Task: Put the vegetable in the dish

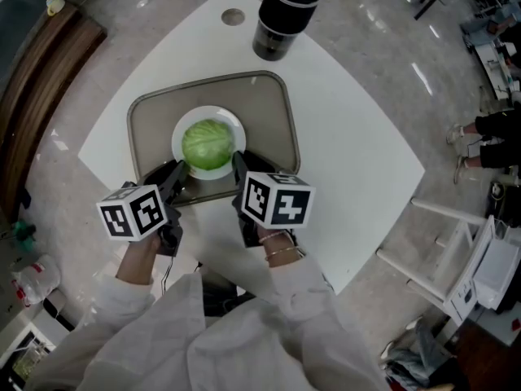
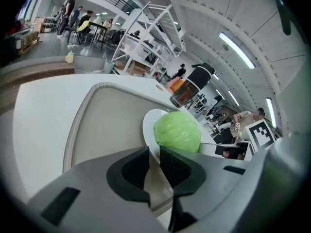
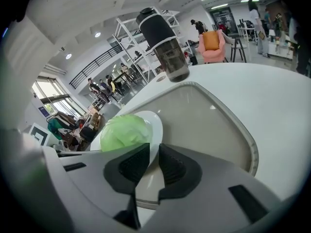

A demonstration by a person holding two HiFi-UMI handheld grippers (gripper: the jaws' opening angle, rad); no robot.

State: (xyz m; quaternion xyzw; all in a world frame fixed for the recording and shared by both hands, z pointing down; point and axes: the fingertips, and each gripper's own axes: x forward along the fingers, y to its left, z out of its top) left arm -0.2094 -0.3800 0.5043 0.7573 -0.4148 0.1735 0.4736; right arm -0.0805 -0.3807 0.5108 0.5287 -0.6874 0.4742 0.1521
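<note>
The left gripper (image 2: 154, 160) and right gripper (image 3: 151, 159) each hold their jaws a narrow slit apart, gripping nothing. Their tips hide the near rim of the round white plate (image 1: 176, 141). The pale green cabbage (image 1: 207, 144) sits on that plate, inside the raised-edged beige tray (image 1: 151, 125). The square white table (image 1: 350, 161) is bare to the right, and a black cylindrical flask (image 1: 285, 15) stands beyond.

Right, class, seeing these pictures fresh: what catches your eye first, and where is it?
The bright green cabbage, sitting in the white dish on the grey tray mid-table. Next, the left gripper and right gripper, each with a marker cube, at the tray's near edge, and the black tumbler at the table's far edge.
</note>
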